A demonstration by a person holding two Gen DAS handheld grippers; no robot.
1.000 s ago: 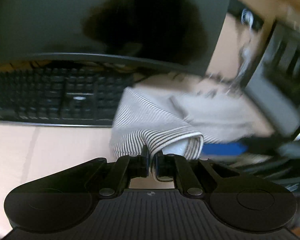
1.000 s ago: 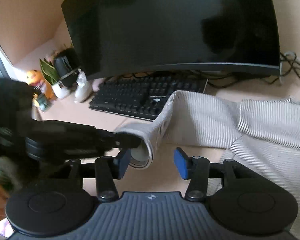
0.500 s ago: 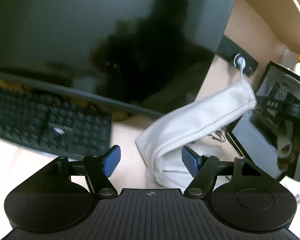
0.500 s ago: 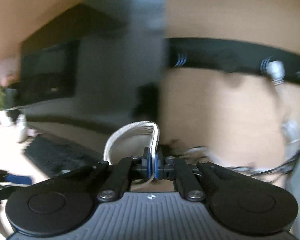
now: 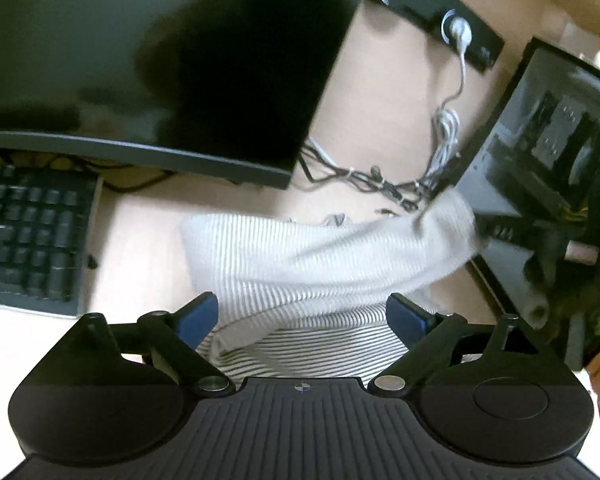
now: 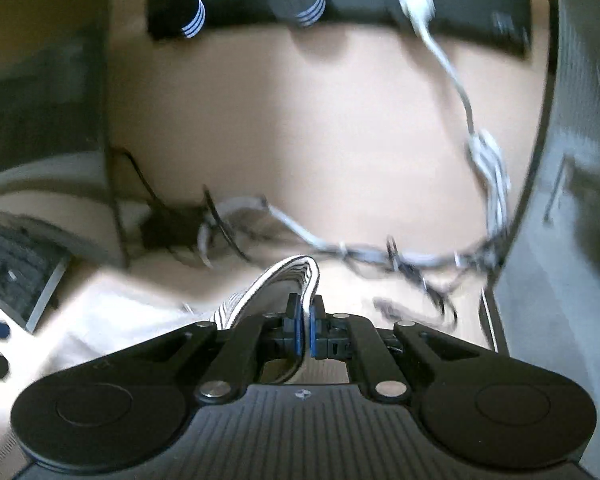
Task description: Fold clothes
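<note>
A cream ribbed sweater point(image 5: 300, 264) lies on the pale desk, one sleeve stretched across it toward the right. My left gripper point(image 5: 302, 316) hovers over the garment with its jaws opening wide; fabric lies between and below the blue pads point(image 5: 198, 318), which do not press on it. In the right wrist view my right gripper point(image 6: 306, 330) is shut on the sleeve's striped cuff point(image 6: 292, 276), which loops up out of the pads. The rest of the sweater is out of that view.
A large dark monitor point(image 5: 148, 60) and a black keyboard point(image 5: 28, 236) stand at the left. A tangle of cables point(image 6: 380, 256) lies at the desk's back below a black power strip point(image 6: 340, 4). A dark computer case point(image 5: 540, 168) stands at the right.
My left gripper let go of the sleeve cuff and opened wide, moving right. My right gripper closed on the cuff and swung right with it, toward the cables and the case.
</note>
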